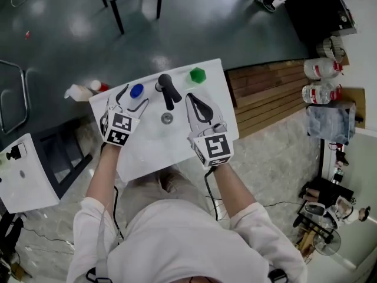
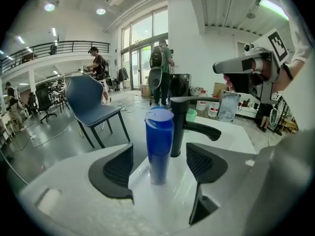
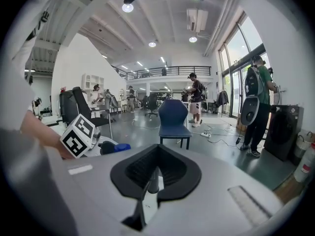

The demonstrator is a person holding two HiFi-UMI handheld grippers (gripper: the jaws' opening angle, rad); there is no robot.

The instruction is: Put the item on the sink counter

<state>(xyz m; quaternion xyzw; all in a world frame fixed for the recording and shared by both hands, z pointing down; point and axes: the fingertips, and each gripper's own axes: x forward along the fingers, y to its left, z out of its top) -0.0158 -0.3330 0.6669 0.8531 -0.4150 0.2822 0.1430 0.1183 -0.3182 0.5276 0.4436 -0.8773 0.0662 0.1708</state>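
Over the table's left side, the left tool gapes wide, its ribbed black pads clear of the blue bottle standing upright between them, a smooth plastic cylinder on glossy white. The right tool, pinched shut and empty, sits farther off. Beyond: matte black faucet, faceted green block at the far right corner.

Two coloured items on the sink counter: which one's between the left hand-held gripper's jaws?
The blue bottle, upright just left of the black faucet, neither jaw touching it. The green item sits apart, near the counter's far right corner.
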